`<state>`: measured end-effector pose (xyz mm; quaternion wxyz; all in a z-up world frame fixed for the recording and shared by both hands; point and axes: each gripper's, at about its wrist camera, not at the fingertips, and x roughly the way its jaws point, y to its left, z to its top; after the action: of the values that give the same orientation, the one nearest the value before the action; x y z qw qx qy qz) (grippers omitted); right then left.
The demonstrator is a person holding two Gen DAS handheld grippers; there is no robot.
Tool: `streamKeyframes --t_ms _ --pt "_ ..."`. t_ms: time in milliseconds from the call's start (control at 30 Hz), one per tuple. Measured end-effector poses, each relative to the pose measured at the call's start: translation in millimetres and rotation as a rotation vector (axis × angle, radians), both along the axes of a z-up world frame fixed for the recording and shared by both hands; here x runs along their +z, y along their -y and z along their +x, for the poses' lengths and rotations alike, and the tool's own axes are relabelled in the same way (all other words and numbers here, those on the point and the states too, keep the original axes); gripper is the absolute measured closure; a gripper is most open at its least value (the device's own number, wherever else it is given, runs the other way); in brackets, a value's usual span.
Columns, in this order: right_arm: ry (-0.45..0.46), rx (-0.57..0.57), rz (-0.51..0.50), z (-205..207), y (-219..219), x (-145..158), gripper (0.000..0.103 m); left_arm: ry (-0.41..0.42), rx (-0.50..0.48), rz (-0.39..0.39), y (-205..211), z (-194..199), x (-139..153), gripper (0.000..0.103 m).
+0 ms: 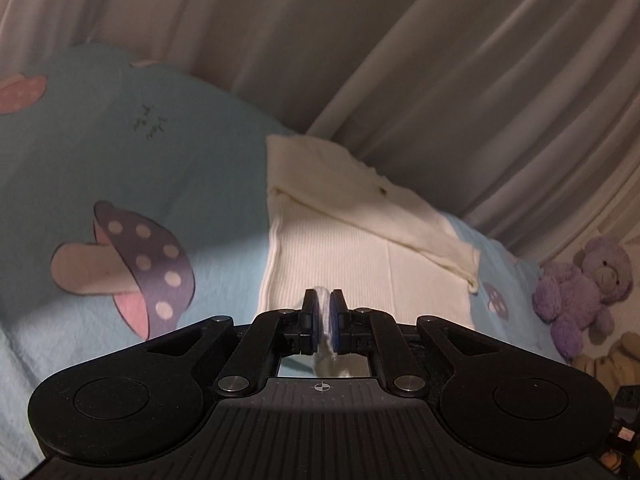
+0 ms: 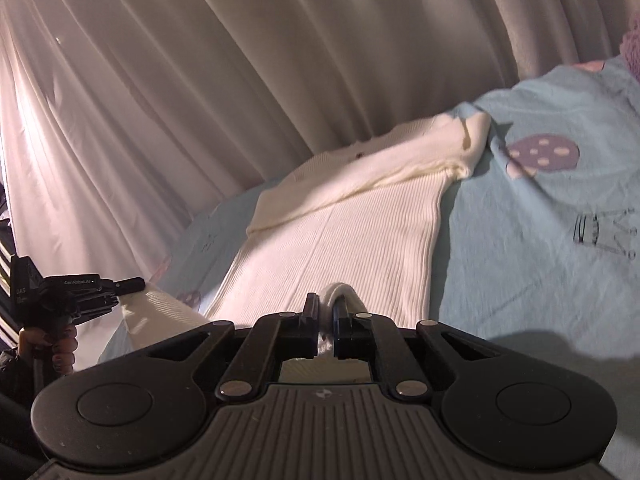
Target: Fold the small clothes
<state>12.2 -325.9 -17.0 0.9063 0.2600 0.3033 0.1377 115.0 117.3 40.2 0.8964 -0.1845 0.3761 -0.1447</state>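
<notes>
A small cream ribbed top (image 1: 344, 248) lies flat on a light blue bedsheet (image 1: 168, 168), its far part folded over across the body. My left gripper (image 1: 324, 300) is shut on the near hem of the top. My right gripper (image 2: 326, 304) is shut on the near hem too, a fold of white fabric pinched between its pads. The top also shows in the right wrist view (image 2: 340, 220), running away from me. The left gripper shows there at the left edge (image 2: 132, 284), holding a corner of the top off the bed.
The bedsheet (image 2: 540, 240) has mushroom prints (image 1: 148, 264). Pale curtains (image 1: 400, 60) hang right behind the bed. A purple teddy bear (image 1: 584, 288) sits at the right side of the bed in the left wrist view.
</notes>
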Motion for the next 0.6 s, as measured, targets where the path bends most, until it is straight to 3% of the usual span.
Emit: streamKeyframes --t_ms 200,267,300,333,367,500,600 --pt "0.052 -0.166 -0.148 44 -10 0 0.094 0.123 0.117 0.119 24 47 -2 0.094" --pt "0.051 -0.229 -0.204 50 -13 -3 0.089 0.151 0.124 0.156 30 52 -7 0.081" --pt "0.045 -0.228 -0.234 52 -15 -5 0.086 0.151 0.098 0.168 32 54 -10 0.064" --pt "0.036 -0.217 -0.255 54 -16 -9 0.083 0.137 0.054 0.171 34 56 -16 0.053" --pt "0.015 -0.211 -0.273 55 -18 -12 0.08 0.116 0.02 0.177 36 58 -23 0.051" --pt "-0.066 -0.14 -0.292 62 -24 -28 0.079 -0.01 -0.039 0.182 32 65 -53 0.051" --pt "-0.083 -0.1 -0.306 68 -30 -32 0.079 -0.054 -0.068 0.181 33 64 -68 0.051"
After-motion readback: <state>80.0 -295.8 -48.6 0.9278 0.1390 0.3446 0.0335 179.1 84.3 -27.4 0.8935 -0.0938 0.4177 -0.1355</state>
